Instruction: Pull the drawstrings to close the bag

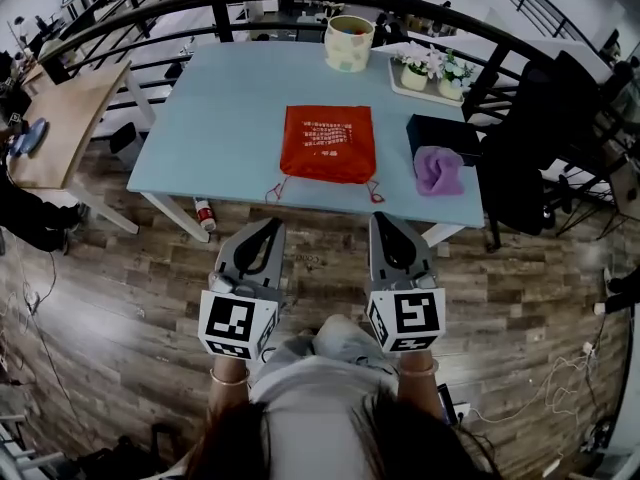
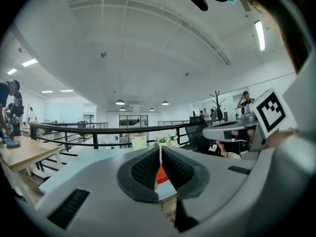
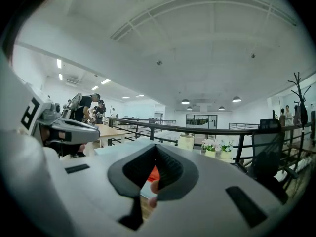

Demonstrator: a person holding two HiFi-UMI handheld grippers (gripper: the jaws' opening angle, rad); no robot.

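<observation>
Left gripper point(image 1: 272, 223), right gripper point(image 1: 381, 218): grey, with marker cubes point(image 1: 238, 325).

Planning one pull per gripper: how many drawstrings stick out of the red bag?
2: a left drawstring at the red bag's near left corner, a right drawstring at its near right corner. More could be hidden beneath it.

No legible words, brands or numbers anywhere. White print in several lines on the orange bag point(image 1: 328, 143), centre of the head view, too small to read. Black-and-white square markers point(image 1: 237, 323) on the left gripper point(image 1: 271, 225) and right gripper point(image 1: 385, 220), lower middle: patterns only, no letters or digits.
</observation>
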